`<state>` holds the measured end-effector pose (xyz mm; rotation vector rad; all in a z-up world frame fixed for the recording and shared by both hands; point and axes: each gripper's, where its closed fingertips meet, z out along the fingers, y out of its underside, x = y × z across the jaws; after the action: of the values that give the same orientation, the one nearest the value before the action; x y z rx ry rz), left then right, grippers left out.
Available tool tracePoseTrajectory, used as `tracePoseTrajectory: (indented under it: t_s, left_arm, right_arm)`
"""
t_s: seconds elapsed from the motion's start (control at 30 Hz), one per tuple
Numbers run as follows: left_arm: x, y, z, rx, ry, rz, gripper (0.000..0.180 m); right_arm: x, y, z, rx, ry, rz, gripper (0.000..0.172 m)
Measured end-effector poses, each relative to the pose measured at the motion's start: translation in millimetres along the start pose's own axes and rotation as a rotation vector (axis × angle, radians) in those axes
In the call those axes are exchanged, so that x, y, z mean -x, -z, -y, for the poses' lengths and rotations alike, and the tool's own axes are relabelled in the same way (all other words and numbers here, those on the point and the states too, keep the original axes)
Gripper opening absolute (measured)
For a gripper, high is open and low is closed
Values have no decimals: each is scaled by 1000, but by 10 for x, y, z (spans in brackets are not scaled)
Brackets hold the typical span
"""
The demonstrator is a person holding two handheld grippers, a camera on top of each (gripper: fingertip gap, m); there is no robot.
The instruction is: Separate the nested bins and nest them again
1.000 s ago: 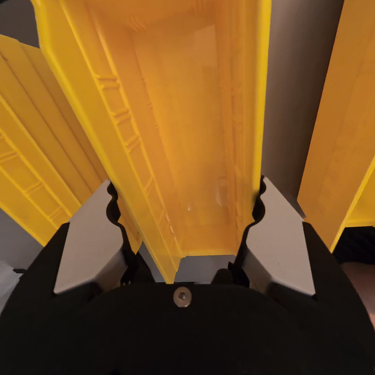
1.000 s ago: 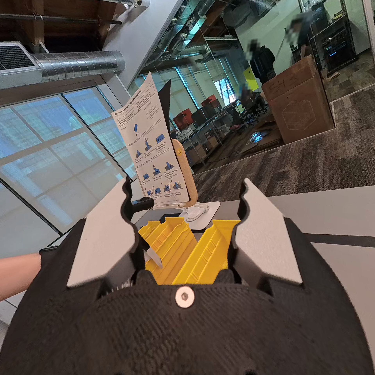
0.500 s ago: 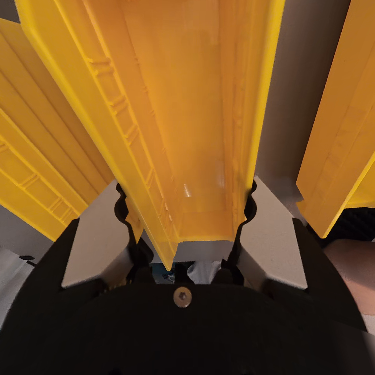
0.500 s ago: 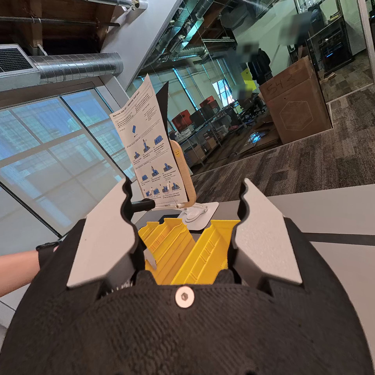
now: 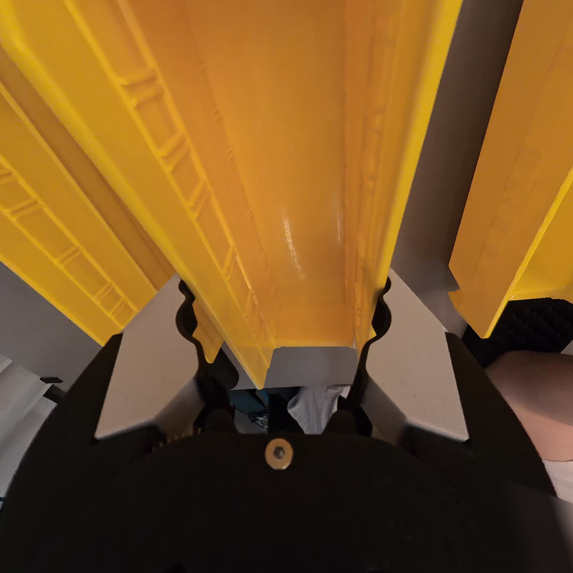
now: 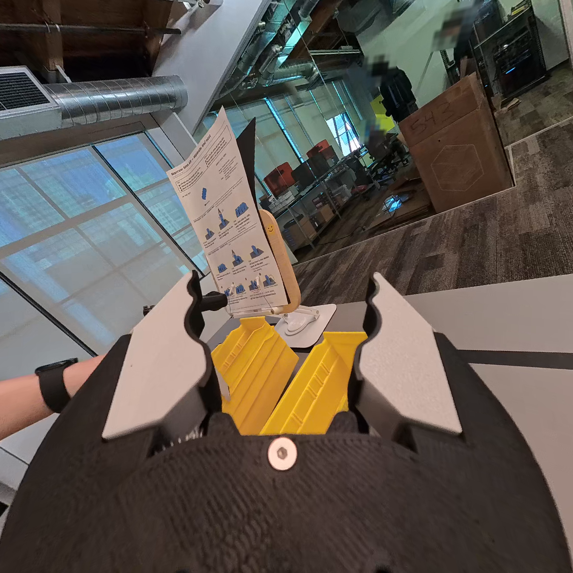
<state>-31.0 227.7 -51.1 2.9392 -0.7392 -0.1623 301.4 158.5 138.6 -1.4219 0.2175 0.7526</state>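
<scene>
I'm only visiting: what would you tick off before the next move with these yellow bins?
1. Left gripper on the middle bin: ok, both fingers meet its side walls.
2. Gap to the right bin: ok, grey table shows between them.
3. Gap to the left bin: cannot tell, their edges overlap in this view.
4. Right gripper free: ok, open and empty.
5. Paper stand clear: ok, behind the bins.

Black textured tongs with grey wavy-edged fingers, silver screw.
</scene>
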Motion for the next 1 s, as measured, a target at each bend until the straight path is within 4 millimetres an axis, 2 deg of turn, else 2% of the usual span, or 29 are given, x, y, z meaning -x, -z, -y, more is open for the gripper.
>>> tracePoseTrajectory:
  t_s: [0.2,0.4,0.53,0.67,0.77,0.83,0.9,1.0]
  left_arm:
    - [-51,118,-42,9,-17,-3,118]
    - [-52,392,-90,-11,-29,-14,119]
    - [-44,687,-178,-32,-48,-63,119]
    - [55,1114,-304,-66,-124,-128,119]
    - [279,1450,-354,-143,-147,-153,118]
    - [511,1577,-403,-176,-114,-169,118]
    - [809,1614,-486,-180,-81,-153,118]
    - [1272,1548,-611,-175,-72,-78,118]
  right_arm:
    - [-4,8,12,-6,-4,2,106]
    - [-13,5,5,-3,-9,5,106]
    - [-19,19,19,-10,-13,5,106]
    - [-17,17,9,-5,-12,7,106]
    - [-20,15,0,0,-8,3,106]
    - [-19,17,0,1,-10,5,106]
    - [-24,19,2,0,-8,0,106]
    - [-15,18,1,1,-4,-2,106]
